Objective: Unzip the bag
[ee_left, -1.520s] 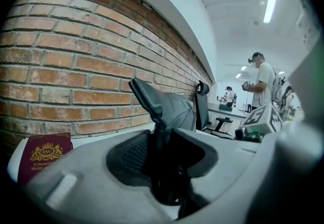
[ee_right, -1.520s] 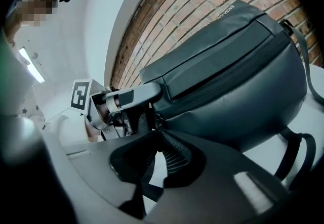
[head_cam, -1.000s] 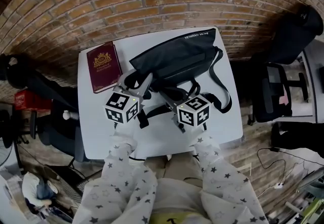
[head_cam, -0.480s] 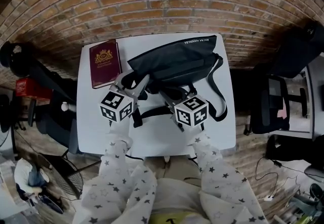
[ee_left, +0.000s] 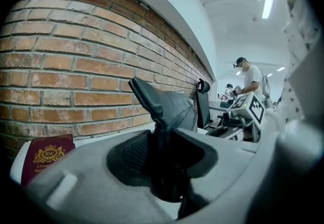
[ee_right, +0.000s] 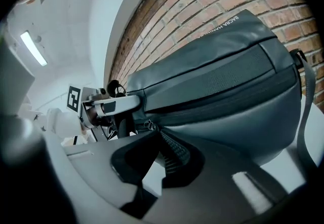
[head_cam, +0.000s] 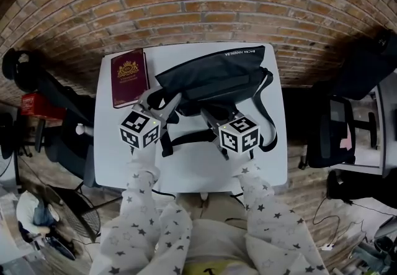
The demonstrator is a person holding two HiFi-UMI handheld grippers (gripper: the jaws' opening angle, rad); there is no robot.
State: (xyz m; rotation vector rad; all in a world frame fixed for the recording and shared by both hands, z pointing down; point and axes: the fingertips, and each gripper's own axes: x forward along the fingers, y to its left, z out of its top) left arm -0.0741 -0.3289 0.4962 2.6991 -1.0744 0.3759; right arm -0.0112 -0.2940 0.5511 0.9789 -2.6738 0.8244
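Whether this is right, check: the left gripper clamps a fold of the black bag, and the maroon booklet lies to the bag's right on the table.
Wrong side: in the head view the maroon booklet lies to the left of the black bag on the table. The left gripper clamps a fold of it.

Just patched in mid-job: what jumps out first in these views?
A dark bag lies across the white table, with a maroon booklet at the table's far left corner. The left gripper clamps a fold at the bag's left end, while the right gripper is shut at the zipper pull, apparently pinching it.
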